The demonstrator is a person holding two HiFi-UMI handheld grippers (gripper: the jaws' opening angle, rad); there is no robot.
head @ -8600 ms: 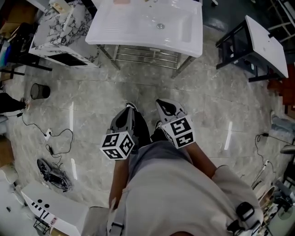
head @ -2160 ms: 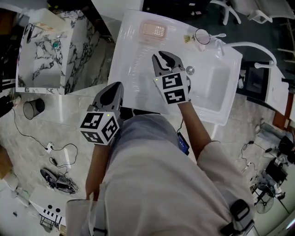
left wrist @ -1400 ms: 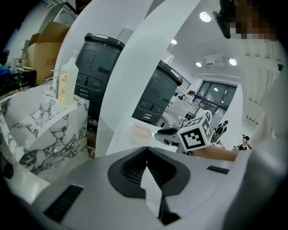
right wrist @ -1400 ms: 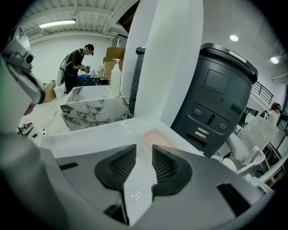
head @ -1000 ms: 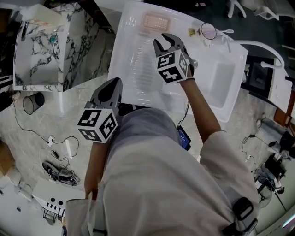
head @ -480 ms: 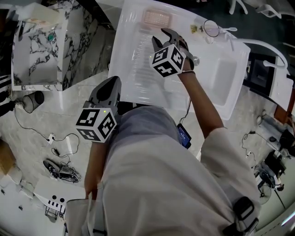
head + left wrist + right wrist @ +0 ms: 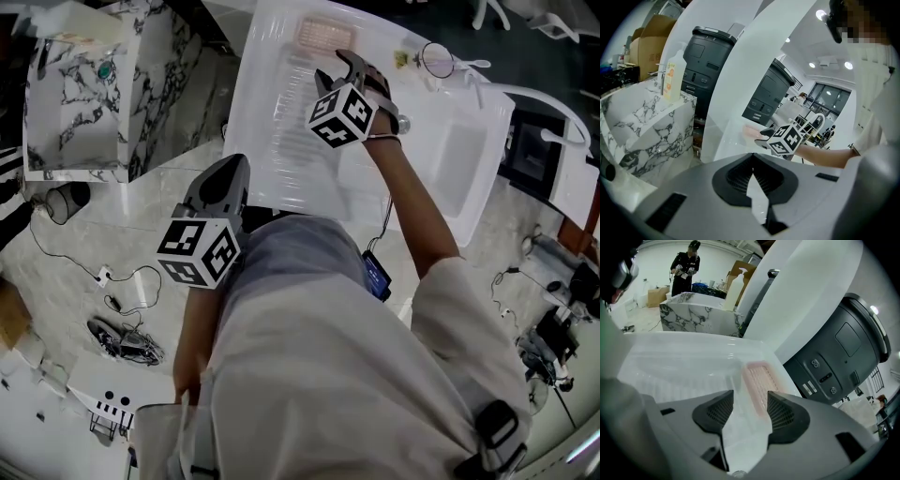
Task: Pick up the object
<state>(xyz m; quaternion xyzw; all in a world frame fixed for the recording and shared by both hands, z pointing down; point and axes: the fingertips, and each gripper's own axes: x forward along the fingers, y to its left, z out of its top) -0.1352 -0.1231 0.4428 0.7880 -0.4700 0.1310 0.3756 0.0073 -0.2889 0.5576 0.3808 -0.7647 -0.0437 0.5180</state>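
Approach stage: right gripper (image 7: 342, 67), jaws opening and empty, poised before the far pink tray (image 7: 323, 33), not yet grasped; left gripper (image 7: 230, 178) pressed together.

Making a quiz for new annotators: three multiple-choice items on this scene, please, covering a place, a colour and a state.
1. Where does the soap tray lie? A) on the ribbed drainboard B) on the marble counter C) on the floor
2. What colour is it? A) green B) pink C) black
3. The left gripper's jaws are: A) together B) wide apart C) clamped on a bottle
1 A: it sits at the ribs' far end. 2 B: pale pink. 3 A: tips meet, nothing between.
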